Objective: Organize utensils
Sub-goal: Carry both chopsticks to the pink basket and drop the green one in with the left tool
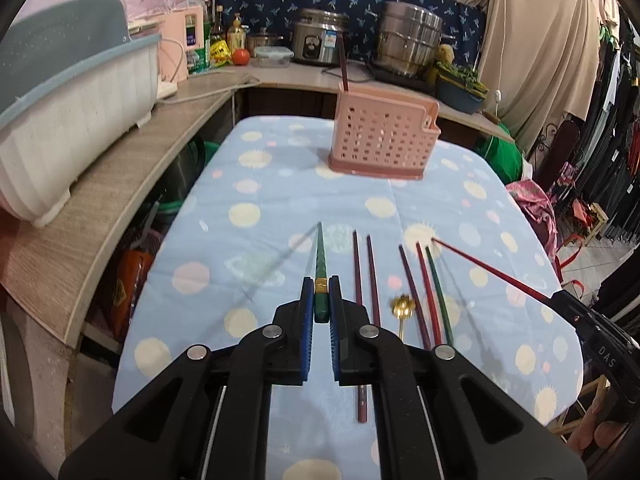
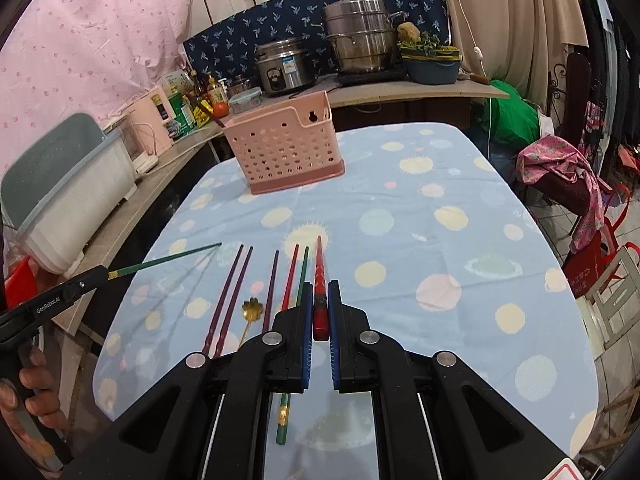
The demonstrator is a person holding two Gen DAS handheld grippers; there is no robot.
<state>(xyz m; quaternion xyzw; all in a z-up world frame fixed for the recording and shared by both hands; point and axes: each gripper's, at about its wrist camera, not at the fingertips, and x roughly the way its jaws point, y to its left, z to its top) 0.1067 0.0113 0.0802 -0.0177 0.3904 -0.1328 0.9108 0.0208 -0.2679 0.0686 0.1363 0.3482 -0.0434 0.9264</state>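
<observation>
**Both tongs lift a chopstick above the spotted cloth**

The left tongs are clamped on the thick end of a green chopstick, whose gold band sits right between the blue pads; its thin tip points ahead toward the pink holder. The stick is off the cloth, with its shadow falling to the left on the counter. In the right wrist view the same left tongs come in from the left edge, the green chopstick sticking out level over the counter's side, and a hand grips the handle below.

The right tongs are clamped on the thick end of a red chopstick, its tip pointing forward over the blue cloth. From the left wrist view this red chopstick slants in from the right tongs at the right edge.

Still lying on the counter between the two pairs of tongs: two purple chopsticks side by side, a gold spoon with a flower-shaped bowl, a third purple chopstick, a second red chopstick and a second green chopstick that passes under the right tongs.

The pink holder stands upright at the far end of the counter, well apart from the loose sticks. One dark chopstick already stands in its left compartment, leaning slightly.
</observation>
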